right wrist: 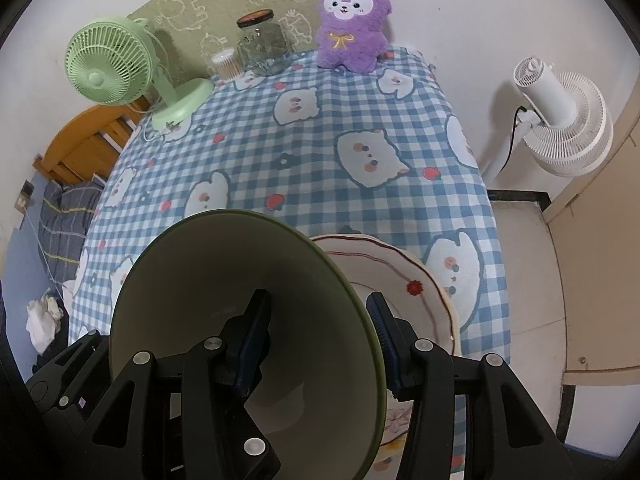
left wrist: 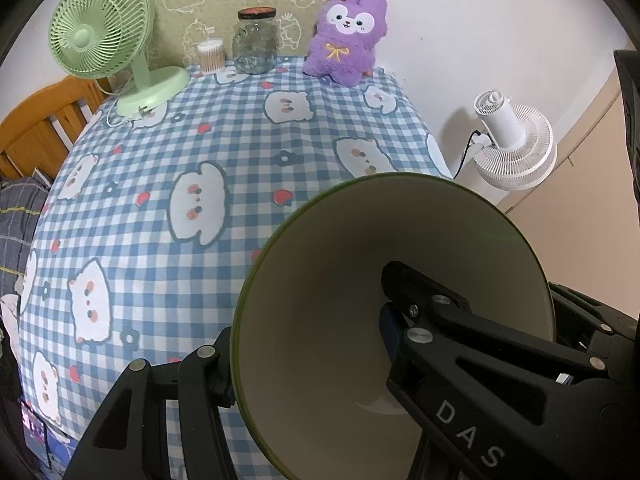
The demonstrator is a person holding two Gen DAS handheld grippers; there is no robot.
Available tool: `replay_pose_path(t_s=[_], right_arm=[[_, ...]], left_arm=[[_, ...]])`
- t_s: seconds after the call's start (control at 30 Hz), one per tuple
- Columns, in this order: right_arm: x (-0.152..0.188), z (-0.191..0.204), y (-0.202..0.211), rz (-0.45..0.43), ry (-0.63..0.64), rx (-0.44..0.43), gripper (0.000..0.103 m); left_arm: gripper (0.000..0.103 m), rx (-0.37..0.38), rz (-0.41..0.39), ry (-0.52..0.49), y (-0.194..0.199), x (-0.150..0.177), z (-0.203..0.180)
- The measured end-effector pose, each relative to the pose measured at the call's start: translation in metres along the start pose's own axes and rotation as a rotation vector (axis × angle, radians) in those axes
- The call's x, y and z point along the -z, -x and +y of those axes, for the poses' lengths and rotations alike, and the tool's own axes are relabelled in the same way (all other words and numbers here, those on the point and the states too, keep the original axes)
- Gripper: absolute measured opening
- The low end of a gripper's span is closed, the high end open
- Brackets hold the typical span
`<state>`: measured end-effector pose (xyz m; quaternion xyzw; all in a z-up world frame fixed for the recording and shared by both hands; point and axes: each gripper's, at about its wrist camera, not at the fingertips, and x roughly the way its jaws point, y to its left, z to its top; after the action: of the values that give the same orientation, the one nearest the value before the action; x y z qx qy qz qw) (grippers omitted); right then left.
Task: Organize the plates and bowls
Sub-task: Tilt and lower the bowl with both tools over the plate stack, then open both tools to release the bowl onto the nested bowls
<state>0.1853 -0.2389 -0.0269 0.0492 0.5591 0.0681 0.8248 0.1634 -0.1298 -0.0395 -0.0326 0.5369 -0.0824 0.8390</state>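
Jaws of the left gripper (left wrist: pixel 308 360) are clamping the wall of a green bowl (left wrist: pixel 320 320), one finger lying inside the cream interior and the other pressing the outer side at about eight o'clock of the rim. The bowl is sitting tilted, its mouth facing the camera, filling the four-to-six o'clock part of the left wrist view and hanging above the checked tablecloth (left wrist: pixel 224 128).

In the right wrist view the right gripper (right wrist: pixel 320 344) is pinching a green bowl (right wrist: pixel 192 280) too, one dark-padded finger reaching inside and the other bearing on the outside at about three o'clock of its rim. I cannot tell whether this is the same bowl or a second one. Just behind it, toward three o'clock, a cream plate (right wrist: pixel 400 272) with a wavy red-brown line and a small red fruit print is lying on the tablecloth (right wrist: pixel 320 140), near the table's front right corner, partly hidden by the bowl.

Farther out, at the far edge of the table, a green desk fan (left wrist: pixel 100 28) is standing at ten o'clock, a cotton-swab tub (left wrist: pixel 211 55) and a glass jar (left wrist: pixel 256 40) at twelve, and a purple plush toy (left wrist: pixel 348 36) at one. A white floor fan (left wrist: pixel 516 144) is standing off the table at two o'clock
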Motion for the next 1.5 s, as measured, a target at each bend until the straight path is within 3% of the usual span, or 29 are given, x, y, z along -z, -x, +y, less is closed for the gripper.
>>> replay_pose_path(t_s=[0.6, 1.13, 1.27, 1.4, 1.5], right_arm=[[0.008, -0.03, -0.029, 0.065, 0.009, -0.012, 0.052], [0.005, -0.033, -0.035, 0.039, 0.023, -0.025, 0.053], [0.007, -0.032, -0.034, 0.028, 0.04, -0.015, 0.058], [0.009, -0.033, -0.029, -0.009, 0.065, 0.019, 0.078], [0.009, -0.033, -0.02, -0.035, 0.067, 0.025, 0.087]], left_arm=[[0.06, -0.015, 0.057, 0.026, -0.032, 0.011, -0.019], [0.06, -0.039, 0.035, 0.018, -0.037, 0.009, -0.022], [0.064, -0.055, 0.034, 0.005, -0.037, 0.01, -0.021], [0.073, -0.129, 0.017, -0.016, -0.033, 0.012, -0.024], [0.084, -0.142, -0.007, -0.022, -0.027, 0.012, -0.024]])
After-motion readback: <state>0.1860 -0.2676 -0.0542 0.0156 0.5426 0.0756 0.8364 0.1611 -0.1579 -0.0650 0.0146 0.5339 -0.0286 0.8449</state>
